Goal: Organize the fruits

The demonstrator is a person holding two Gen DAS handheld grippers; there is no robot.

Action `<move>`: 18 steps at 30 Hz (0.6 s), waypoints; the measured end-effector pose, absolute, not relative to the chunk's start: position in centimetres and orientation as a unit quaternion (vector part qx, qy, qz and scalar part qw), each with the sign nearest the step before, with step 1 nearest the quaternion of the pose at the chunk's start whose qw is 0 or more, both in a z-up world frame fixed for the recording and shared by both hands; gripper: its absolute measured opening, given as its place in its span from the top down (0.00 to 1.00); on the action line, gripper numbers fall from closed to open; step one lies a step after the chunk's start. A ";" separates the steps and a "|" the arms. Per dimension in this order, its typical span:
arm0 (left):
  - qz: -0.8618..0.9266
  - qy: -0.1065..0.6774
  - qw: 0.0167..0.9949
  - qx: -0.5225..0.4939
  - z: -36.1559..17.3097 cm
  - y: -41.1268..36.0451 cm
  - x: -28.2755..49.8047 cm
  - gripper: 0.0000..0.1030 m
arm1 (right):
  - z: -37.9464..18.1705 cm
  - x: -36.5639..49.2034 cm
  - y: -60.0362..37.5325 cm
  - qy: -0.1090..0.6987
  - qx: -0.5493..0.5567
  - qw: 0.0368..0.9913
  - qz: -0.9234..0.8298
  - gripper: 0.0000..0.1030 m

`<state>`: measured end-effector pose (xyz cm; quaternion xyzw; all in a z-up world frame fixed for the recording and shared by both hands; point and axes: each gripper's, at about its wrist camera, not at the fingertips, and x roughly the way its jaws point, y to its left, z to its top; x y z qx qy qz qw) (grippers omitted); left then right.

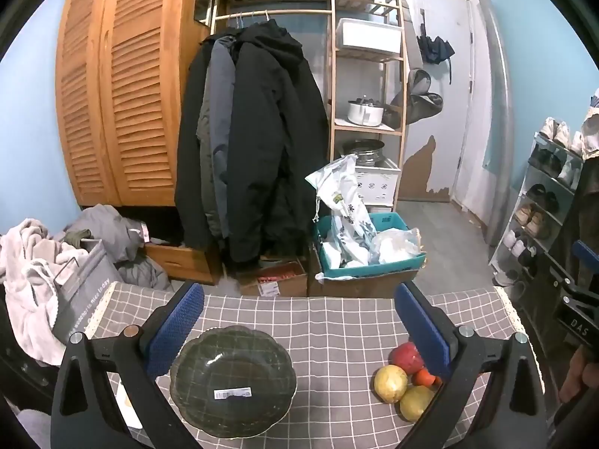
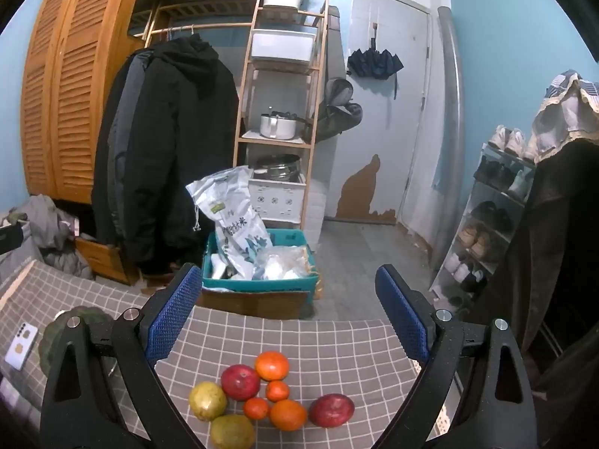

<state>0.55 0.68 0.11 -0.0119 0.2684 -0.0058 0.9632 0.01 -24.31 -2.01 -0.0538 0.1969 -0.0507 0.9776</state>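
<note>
A dark green scalloped bowl [image 1: 233,378] with a barcode sticker sits empty on the checked tablecloth [image 1: 337,321], below my open left gripper [image 1: 297,321]. To its right lie a red apple [image 1: 406,356] and two yellow-green fruits [image 1: 390,382]. In the right wrist view several fruits cluster on the cloth below my open, empty right gripper [image 2: 288,314]: two red apples [image 2: 240,381] [image 2: 331,410], oranges [image 2: 272,365], small tangerines [image 2: 277,390] and yellow-green fruits [image 2: 207,400]. The bowl [image 2: 48,340] shows at the left, partly hidden by my finger.
A white phone [image 2: 21,347] lies left of the bowl. Beyond the table's far edge are a teal bin [image 1: 368,247] on cardboard boxes, hanging coats [image 1: 254,142], a wooden shelf and a shoe rack [image 1: 543,205]. Laundry [image 1: 30,262] is piled at the left.
</note>
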 end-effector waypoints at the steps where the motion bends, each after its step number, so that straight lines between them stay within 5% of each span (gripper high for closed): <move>1: -0.007 0.269 0.963 -0.012 0.1 0.7 0.6 0.00 | -2.0 0.0 -24.4 0.197 -0.055 0.978 -0.051 0.11; 18: -0.008 0.270 0.963 -0.007 -0.4 0.2 0.4 0.00 | -2.3 0.0 -23.9 0.199 -0.056 0.977 -0.049 0.11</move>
